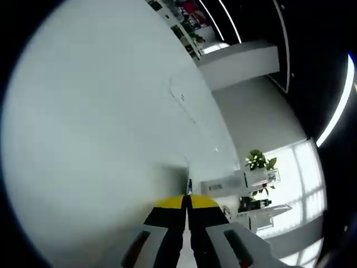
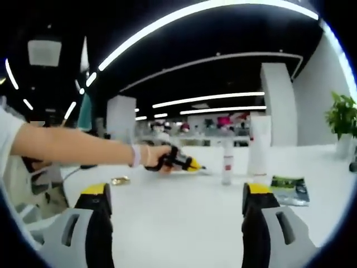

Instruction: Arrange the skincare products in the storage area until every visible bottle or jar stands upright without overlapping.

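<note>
- Two upright containers stand on the white table (image 2: 184,218) in the right gripper view: a slim white bottle (image 2: 227,162) w/ a reddish label band, and just to its right a taller white tube-like container (image 2: 259,153). They sit close together, apart from each other as far as I can tell.
- A flat green-and-dark packet (image 2: 290,190) lies on the table to the right of the tall container, near it.
- A small gold-ish item (image 2: 120,180) lies flat on the table at left; too blurred to name.
- Right gripper (image 2: 178,209): jaws spread wide, yellow-tipped, nothing between them; well short of the bottles.
- Left gripper (image 2: 192,165) seen in the right gripper view, held in the person's hand (image 2: 156,157) at arm's length, its yellow tip low over the table, left of the slim bottle and not touching it.
- Left gripper (image 1: 186,204) in its own view: jaws pressed together, nothing visibly held; white table surface (image 1: 100,128) ahead.
- Potted plant (image 1: 259,162) and white boxes (image 1: 231,183) past the table edge in the left gripper view; a plant (image 2: 341,117) at far right in the right gripper view.
</note>
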